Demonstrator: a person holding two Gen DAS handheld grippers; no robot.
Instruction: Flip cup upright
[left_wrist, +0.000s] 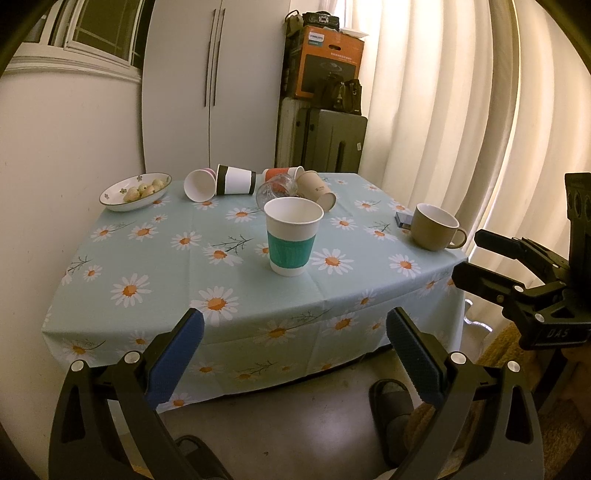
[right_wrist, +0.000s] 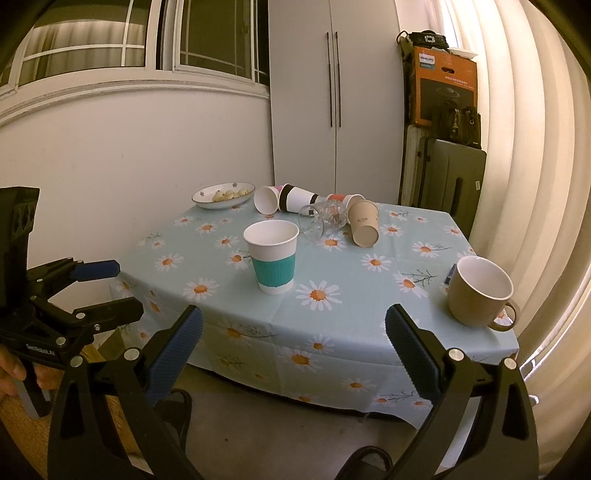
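A white paper cup with a teal sleeve (left_wrist: 291, 236) (right_wrist: 272, 255) stands upright in the middle of the daisy tablecloth (left_wrist: 166, 273) (right_wrist: 369, 306). Behind it several cups lie on their sides: a white and pink cup (left_wrist: 199, 184) (right_wrist: 266, 199), a white cup with black bands (left_wrist: 236, 180) (right_wrist: 297, 198), a clear glass (left_wrist: 277, 188) (right_wrist: 323, 218), an orange cup (left_wrist: 282, 172) (right_wrist: 341, 198) and a tan paper cup (left_wrist: 317, 190) (right_wrist: 364, 223). My left gripper (left_wrist: 295, 332) (right_wrist: 122, 288) and right gripper (right_wrist: 293, 332) (left_wrist: 467, 256) are open and empty, in front of the table's near edge.
A tan mug (left_wrist: 436, 227) (right_wrist: 480, 291) stands upright at the table's right edge beside a small dark box (left_wrist: 402, 218). A flowered bowl of food (left_wrist: 135, 192) (right_wrist: 223, 195) sits at the back left. A wall, a cupboard, stacked luggage and curtains surround the table.
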